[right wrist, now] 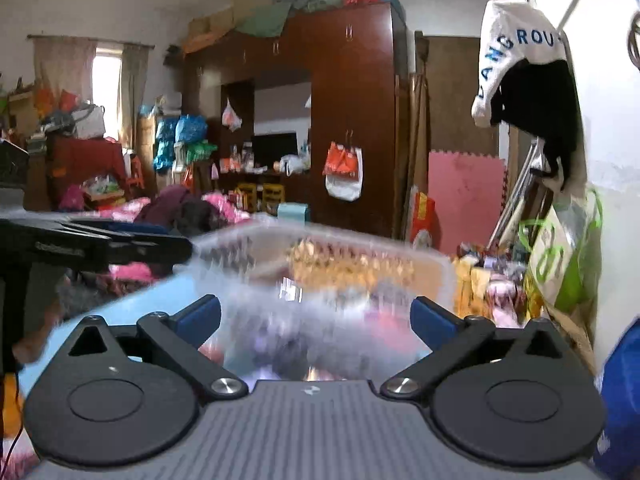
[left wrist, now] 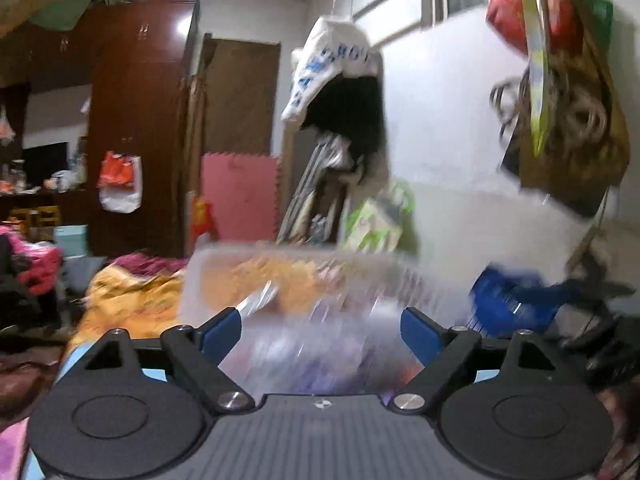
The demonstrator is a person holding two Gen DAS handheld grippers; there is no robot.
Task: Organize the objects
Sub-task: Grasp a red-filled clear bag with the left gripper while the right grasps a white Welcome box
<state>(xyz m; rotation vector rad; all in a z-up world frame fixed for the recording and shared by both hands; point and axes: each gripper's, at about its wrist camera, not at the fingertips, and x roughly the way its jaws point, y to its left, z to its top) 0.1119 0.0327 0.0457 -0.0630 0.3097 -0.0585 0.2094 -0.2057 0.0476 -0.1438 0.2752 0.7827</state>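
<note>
A clear plastic storage box [left wrist: 304, 280] with blurred colourful contents fills the space in front of my left gripper [left wrist: 322, 328]. The gripper's blue pads [left wrist: 222, 334] stand wide apart on either side of the box's near part; contact cannot be told through the blur. The same box [right wrist: 328, 272] lies before my right gripper [right wrist: 316, 320], whose blue pads [right wrist: 430, 322] also stand wide apart around its near edge. The left gripper's black body [right wrist: 92, 246] shows at the left of the right wrist view.
A dark wooden wardrobe [right wrist: 352, 120] stands behind. A pink foam mat [right wrist: 464, 200] leans by a door. A white bag [left wrist: 332, 72] and a brown bag [left wrist: 568, 120] hang on the right wall. Clothes and an orange sack [left wrist: 132, 300] lie at the left. A blue object [left wrist: 516, 304] sits at the right.
</note>
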